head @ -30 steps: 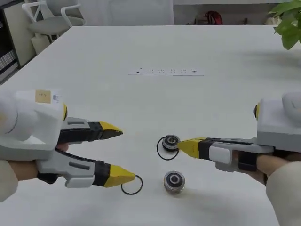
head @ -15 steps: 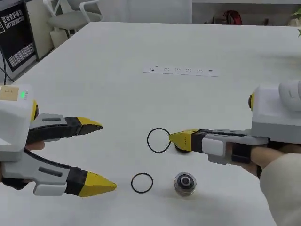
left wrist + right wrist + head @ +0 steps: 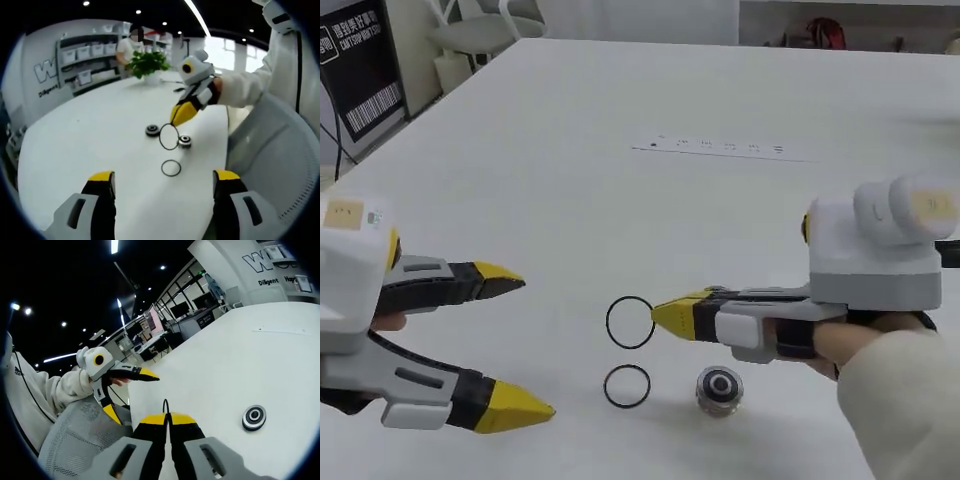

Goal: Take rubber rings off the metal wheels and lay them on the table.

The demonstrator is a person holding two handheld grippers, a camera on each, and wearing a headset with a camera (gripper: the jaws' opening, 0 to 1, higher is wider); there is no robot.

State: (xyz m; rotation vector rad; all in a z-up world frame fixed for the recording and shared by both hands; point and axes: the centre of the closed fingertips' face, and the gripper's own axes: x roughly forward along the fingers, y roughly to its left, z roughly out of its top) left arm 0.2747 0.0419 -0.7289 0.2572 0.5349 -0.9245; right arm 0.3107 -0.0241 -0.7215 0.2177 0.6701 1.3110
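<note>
Right gripper [image 3: 665, 315] reaches in from 3 o'clock, its yellow-tipped fingers [image 3: 685, 313] pressed together and pinching a black rubber ring [image 3: 630, 322] by its rim. The ring sticks out toward 9 o'clock from the tips, and I cannot tell whether it touches the white tabletop [image 3: 620, 150]. In the right gripper view the same ring shows edge-on as a thin line [image 3: 165, 405] rising from the closed tips. At 6 o'clock of the held ring, a second ring [image 3: 626, 386] lies flat on the tabletop, free of everything. Just beside it at 3 o'clock sits a bare metal wheel [image 3: 721, 386], upright on its face. The left gripper view picks up another wheel [image 3: 152, 130] behind the held ring, at about 10 o'clock of the first wheel [image 3: 185, 141]. Over at 9 o'clock, the left gripper [image 3: 515, 345] hovers well apart from the rings, its two fingers [image 3: 505, 408] spread wide with nothing between them.
</note>
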